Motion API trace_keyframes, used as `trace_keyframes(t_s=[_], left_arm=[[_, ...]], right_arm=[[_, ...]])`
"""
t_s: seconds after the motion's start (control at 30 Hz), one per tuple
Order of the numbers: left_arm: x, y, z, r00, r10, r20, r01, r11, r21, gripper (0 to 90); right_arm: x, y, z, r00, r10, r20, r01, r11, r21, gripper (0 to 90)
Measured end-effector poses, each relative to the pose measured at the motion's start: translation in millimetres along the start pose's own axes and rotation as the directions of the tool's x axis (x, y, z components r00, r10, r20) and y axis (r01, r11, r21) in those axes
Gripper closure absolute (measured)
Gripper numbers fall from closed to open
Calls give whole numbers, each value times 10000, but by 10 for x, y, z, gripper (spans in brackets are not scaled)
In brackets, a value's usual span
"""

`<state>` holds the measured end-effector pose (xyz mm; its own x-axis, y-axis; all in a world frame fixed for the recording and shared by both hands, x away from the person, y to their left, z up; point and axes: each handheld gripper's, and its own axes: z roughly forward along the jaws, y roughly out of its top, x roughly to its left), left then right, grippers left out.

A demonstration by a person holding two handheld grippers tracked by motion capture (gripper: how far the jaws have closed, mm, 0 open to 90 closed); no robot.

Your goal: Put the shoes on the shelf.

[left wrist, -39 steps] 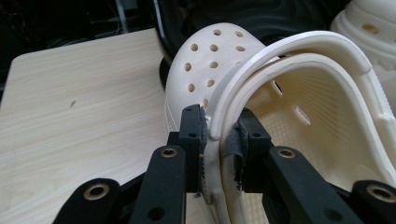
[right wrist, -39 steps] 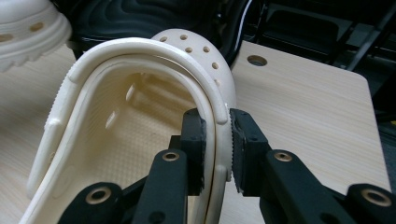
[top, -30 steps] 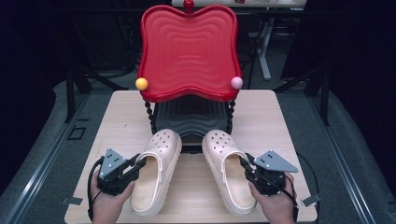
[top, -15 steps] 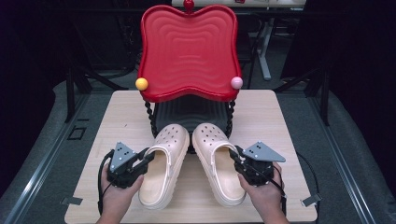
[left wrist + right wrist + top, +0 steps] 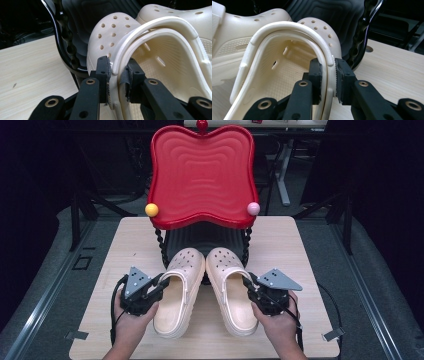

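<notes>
High view: I'm holding my left gripper clamped on the outer side wall of the left cream clog, and my right gripper clamped on the outer side wall of the right cream clog. Both clogs are lying on the wooden table, side by side, toes pointing under the red tray-topped stand, between its black twisted legs. In the left gripper view, my jaws are pinching the clog's rim and strap, one pad outside, one inside, narrow gap. In the right gripper view it's the same: pads are pressing both faces of the wall, partly closed. A yellow ball and a pink ball are sitting at the tray's front corners.
</notes>
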<state>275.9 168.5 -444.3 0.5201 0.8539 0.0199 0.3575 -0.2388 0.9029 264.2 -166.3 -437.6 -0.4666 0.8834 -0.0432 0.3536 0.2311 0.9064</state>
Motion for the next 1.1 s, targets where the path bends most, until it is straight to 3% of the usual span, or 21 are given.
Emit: trace_keyframes(t_s=[0.27, 0.5, 0.7, 0.93, 1.1], left_arm=[[46, 86, 170, 9996, -139, -247, 135, 9998, -160, 756], [64, 152, 315, 9986, 121, -521, -138, 9993, -336, 756], [110, 192, 447, 9987, -36, -517, 17, 9993, -375, 755], [137, 274, 547, 9973, 95, -728, -134, 9985, -538, 754], [179, 332, 639, 9974, -144, -708, 94, 9975, -695, 751]], right_arm=[[-25, 25, 155, 9996, -18, 285, 29, 9994, -357, 761], [-52, 83, 309, 9992, -3, 393, 25, 9985, -554, 761], [-43, 133, 462, 9984, -78, 564, 113, 9980, -618, 760], [-54, 176, 584, 9979, 109, 641, -51, 9960, -890, 759], [-50, 245, 661, 9967, 69, 803, 9, 9953, -966, 758]])
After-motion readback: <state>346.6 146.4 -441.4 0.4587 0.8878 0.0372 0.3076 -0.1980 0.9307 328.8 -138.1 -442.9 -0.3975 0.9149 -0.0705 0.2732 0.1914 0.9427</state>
